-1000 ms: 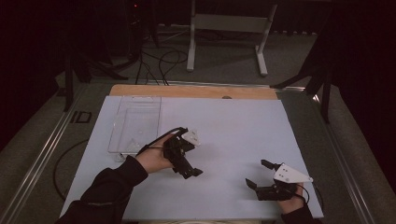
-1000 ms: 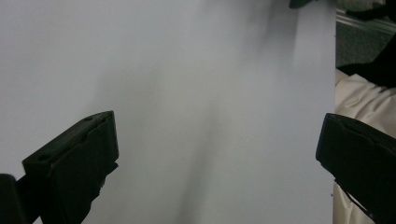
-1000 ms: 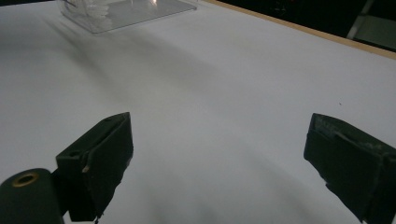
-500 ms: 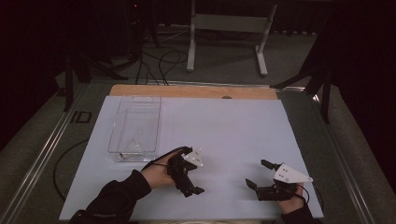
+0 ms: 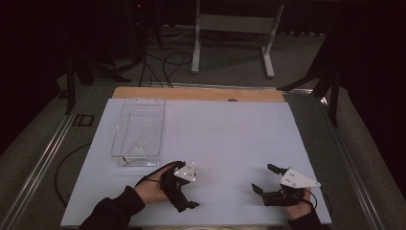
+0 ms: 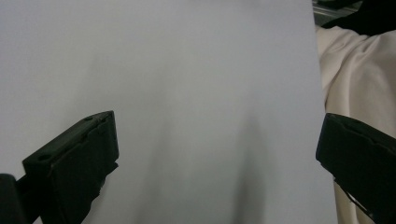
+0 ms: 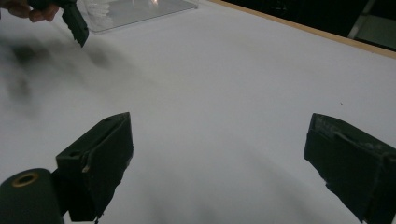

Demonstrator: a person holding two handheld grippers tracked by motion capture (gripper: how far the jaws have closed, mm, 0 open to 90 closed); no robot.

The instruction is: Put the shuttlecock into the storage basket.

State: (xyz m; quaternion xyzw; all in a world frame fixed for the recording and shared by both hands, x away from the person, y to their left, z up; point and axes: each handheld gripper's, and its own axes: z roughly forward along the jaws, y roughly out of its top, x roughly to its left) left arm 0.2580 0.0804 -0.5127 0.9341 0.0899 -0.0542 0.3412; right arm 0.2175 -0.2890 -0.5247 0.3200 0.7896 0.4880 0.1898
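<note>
- The left hand-held gripper (image 5: pixel 184 201) hovered low over the table (image 5: pixel 230 139) near its near edge, jaws spread wide with nothing between them; its own view looked straight down at bare white surface.
- The right hand-held gripper (image 5: pixel 264 179) sat by the near right corner, jaws likewise wide apart and empty, pointed across the table toward the left one.
- The clear plastic tray (image 5: pixel 139 132) lay lengthwise along the table's left side, its near end just beyond the left hand-held gripper; a small pale, possibly crumpled item (image 5: pixel 136 152) rested inside at that near end, too faint to identify.
- Judging by its position, the left hand-held gripper was placed close to the tray's near end because that was the nearest thing to work on, while the right one waited clear of it.
- Count: two hand-held grippers, one tray, one item in it.
- Beyond the far edge ran a wooden strip (image 5: pixel 198 94).
</note>
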